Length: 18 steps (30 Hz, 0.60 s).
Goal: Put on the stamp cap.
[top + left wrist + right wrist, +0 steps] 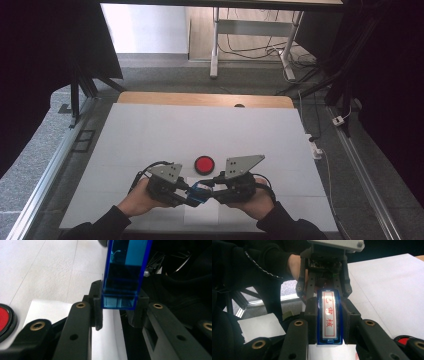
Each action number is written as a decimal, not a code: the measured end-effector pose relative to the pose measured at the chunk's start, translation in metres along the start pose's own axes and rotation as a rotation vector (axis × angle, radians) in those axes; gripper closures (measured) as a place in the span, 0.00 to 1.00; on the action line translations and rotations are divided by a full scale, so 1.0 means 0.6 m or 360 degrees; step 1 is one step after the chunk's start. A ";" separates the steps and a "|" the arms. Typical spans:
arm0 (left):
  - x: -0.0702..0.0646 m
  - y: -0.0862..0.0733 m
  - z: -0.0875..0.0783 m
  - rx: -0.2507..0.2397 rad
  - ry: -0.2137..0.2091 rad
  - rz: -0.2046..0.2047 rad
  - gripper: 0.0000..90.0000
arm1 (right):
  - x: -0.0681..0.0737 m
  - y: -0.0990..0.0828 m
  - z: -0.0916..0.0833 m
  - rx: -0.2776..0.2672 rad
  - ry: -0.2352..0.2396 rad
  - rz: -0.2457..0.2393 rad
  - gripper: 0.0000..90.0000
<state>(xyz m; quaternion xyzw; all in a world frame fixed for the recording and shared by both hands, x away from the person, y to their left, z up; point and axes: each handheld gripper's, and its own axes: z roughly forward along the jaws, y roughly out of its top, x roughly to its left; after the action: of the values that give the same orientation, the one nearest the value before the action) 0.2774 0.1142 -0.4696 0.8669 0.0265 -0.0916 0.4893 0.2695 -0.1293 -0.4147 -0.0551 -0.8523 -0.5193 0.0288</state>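
Both grippers are clamped on the blue stamp (198,194), left gripper (186,192) and right gripper (212,191) pinching opposite ends, just above the white sheet (150,130) near the red ink pad (204,163). Looks like light, stiff, slick plastic, so I'd grip the flat sides.

Your sleeves (107,221) are black. Both grippers, left gripper (186,192) and right gripper (214,189), are black with brass-ringed screw holes, grey triangular top plates, trailing black cables.

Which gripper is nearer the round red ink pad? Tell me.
Left, though only slightly. The left gripper sits just below-left of the round red ink pad; the right gripper sits below-right, both shut on the blue transparent stamp.
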 end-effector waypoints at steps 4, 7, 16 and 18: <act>0.001 -0.001 -0.001 -0.0015 -0.0005 0.0006 0.76 | 0.000 0.000 0.000 -0.0002 0.0004 0.0005 0.79; 0.000 -0.001 -0.002 -0.0021 -0.0004 0.0037 0.76 | 0.000 0.000 0.001 -0.0015 0.0010 0.0016 0.79; -0.005 0.001 -0.006 -0.0052 0.0017 0.0102 0.77 | -0.005 -0.004 -0.001 -0.0075 0.0056 0.0072 0.79; -0.005 0.001 -0.008 -0.0070 0.0023 0.0111 0.77 | -0.006 -0.005 -0.002 -0.0089 0.0060 0.0078 0.79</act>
<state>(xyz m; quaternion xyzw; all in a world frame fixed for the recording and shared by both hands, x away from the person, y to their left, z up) 0.2751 0.1179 -0.4659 0.8569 0.0018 -0.0677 0.5110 0.2726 -0.1318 -0.4173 -0.0671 -0.8352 -0.5430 0.0561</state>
